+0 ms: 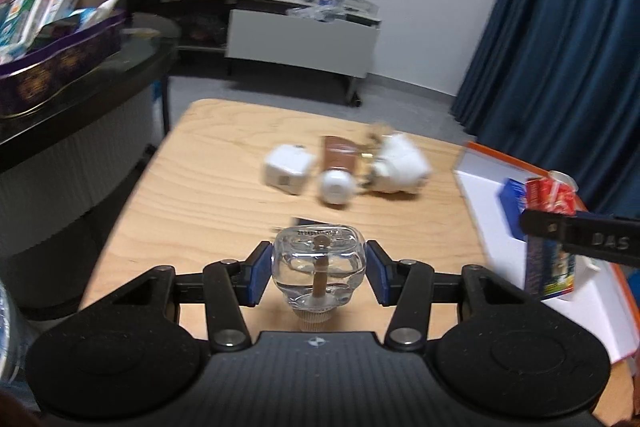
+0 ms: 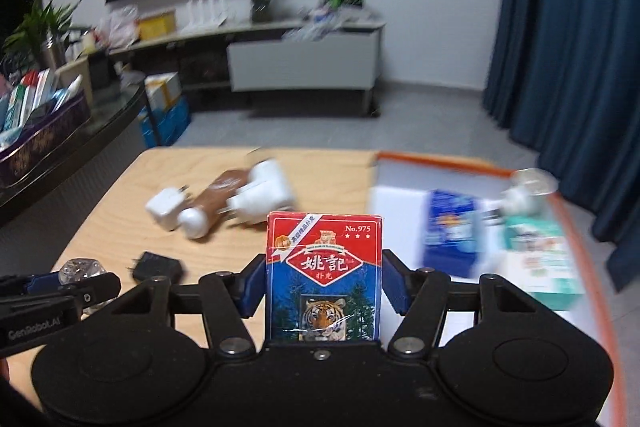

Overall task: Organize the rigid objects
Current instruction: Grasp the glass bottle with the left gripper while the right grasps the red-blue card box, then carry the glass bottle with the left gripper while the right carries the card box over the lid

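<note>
My left gripper [image 1: 319, 267] is shut on a clear glass bottle [image 1: 319, 263], held above the wooden table [image 1: 192, 195]. My right gripper [image 2: 323, 275] is shut on a red and blue playing-card box with a tiger picture [image 2: 323, 271]; the box also shows in the left wrist view [image 1: 550, 239] over the white orange-rimmed tray [image 1: 488, 187]. On the table lie a white charger [image 1: 288, 169], a brown tube with a white cap [image 1: 336, 171] and a white adapter [image 1: 400, 163]. A black charger [image 2: 158, 265] lies nearer.
The tray [image 2: 396, 195] holds a blue box [image 2: 452, 233], a teal and white box [image 2: 540, 259] and a small white item [image 2: 524, 191]. A dark counter with a purple tin [image 1: 52, 67] stands to the left. Blue curtains [image 1: 560, 47] hang on the right.
</note>
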A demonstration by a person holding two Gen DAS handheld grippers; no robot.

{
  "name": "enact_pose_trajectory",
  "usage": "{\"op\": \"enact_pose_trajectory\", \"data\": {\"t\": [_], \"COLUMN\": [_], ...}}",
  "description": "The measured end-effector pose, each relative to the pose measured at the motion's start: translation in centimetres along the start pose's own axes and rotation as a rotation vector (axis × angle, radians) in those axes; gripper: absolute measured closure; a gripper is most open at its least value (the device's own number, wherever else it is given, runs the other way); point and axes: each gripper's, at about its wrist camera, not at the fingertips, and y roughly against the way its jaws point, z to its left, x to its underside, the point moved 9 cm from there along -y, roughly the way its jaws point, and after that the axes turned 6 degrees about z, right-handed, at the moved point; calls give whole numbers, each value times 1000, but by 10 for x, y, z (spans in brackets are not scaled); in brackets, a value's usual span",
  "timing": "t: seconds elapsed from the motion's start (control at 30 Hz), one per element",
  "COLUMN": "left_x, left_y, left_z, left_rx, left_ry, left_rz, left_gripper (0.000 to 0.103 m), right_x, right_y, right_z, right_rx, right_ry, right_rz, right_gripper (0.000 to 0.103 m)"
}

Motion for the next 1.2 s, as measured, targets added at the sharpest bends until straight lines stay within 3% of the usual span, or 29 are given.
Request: {"op": "enact_pose_trajectory", "data": {"t": [0.3,0.5,0.63,0.83,1.2], "left_x": [15,4,8,23,31], "left_y": [6,-7,-14,-25,-35], "left_z": [-100,-160,-187,-203,-197], "left_rx": [131,161,167,128,69], "left_ry": [-97,-158,-149,-198,-204], "left_rz": [36,40,39,70,117], "left_gripper": [53,53,53,53,53], "right_x": [33,47,55,61,65], "right_y": [59,66,61,49,40], "right_z": [-102,-143,-150,-163,-166], "right_rx": [146,169,136,130,130], "right_ry": [-67,-120,-122,-136,-116], "right_rz": [-40,-53,-45,-39,-28], "right_gripper": [31,31,31,31,31]}}
